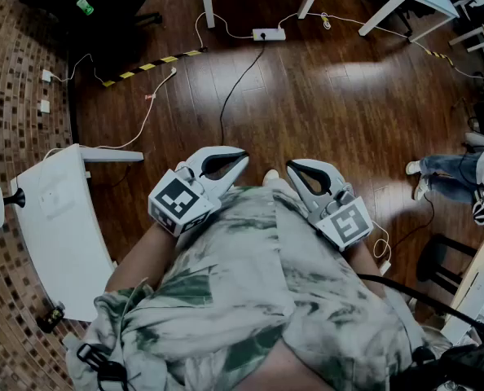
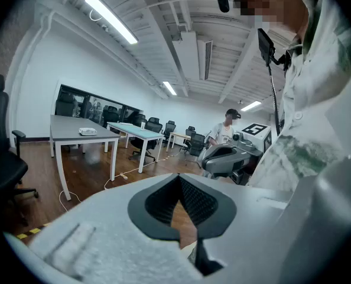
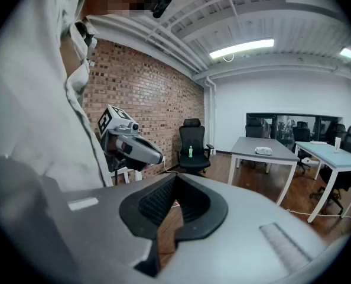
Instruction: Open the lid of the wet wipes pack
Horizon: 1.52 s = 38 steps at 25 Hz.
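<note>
- White curved surface [image 1: 56, 218] sat at far left of head view, wood floor [image 1: 307, 88] beyond.
- Left tool [image 1: 240, 158], centre-left, held vs. person's shirt [image 1: 258, 300]; jaws met tip to tip, nothing btwn.
- Right tool [image 1: 292, 166], centre-right: same, jaws together, empty.
- Right gripper view, centre-right: small white pack-like item [image 3: 263, 151] lay on grey surface [image 3: 246, 146], well apart from both tools; couldn't tell if wipes pack, lid not readable.
</note>
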Each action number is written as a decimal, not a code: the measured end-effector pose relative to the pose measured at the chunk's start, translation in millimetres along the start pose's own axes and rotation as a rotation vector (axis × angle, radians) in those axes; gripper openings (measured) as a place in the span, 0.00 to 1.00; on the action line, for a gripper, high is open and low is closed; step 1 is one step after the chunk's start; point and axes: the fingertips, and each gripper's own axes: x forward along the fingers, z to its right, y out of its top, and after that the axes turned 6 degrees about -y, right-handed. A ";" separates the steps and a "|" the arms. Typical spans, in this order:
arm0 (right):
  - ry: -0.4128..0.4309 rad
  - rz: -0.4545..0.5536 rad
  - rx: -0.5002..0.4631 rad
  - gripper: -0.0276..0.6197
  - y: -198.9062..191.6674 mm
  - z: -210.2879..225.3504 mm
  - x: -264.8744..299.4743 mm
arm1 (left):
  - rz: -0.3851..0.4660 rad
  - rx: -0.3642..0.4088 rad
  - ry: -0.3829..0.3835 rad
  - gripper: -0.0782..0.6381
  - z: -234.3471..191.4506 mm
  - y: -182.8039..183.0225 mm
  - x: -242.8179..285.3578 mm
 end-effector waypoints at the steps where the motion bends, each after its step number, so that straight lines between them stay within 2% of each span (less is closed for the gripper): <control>1: -0.005 0.000 0.011 0.05 -1.0 8.1 -4.2 | 0.000 -0.008 0.001 0.11 0.8 2.6 7.5; 5: 0.002 0.002 -0.002 0.05 -2.5 48.2 -20.6 | 0.000 -0.024 -0.002 0.11 5.0 16.8 47.8; 9: 0.013 0.009 -0.029 0.05 -6.1 91.8 -40.0 | -0.016 -0.007 -0.009 0.11 9.1 33.6 93.6; 16: 0.002 0.022 0.026 0.05 -22.9 149.3 -56.4 | -0.043 -0.003 0.002 0.11 -1.3 49.8 147.9; 20: -0.025 0.002 0.088 0.05 -31.9 177.1 -43.8 | -0.085 0.000 -0.016 0.11 -22.4 53.6 165.1; 26: -0.051 -0.013 0.051 0.05 -20.5 226.9 -1.0 | -0.061 -0.008 -0.068 0.11 -82.3 70.5 200.0; 30: -0.102 -0.014 0.042 0.05 5.1 282.4 27.9 | -0.014 -0.012 -0.120 0.11 -135.7 105.1 236.8; 35: -0.117 -0.064 0.009 0.05 30.5 336.9 79.9 | 0.034 0.045 -0.162 0.11 -199.8 155.8 253.6; 38: -0.095 -0.050 -0.050 0.05 48.0 355.7 123.8 | 0.015 0.065 -0.154 0.11 -245.2 162.1 250.7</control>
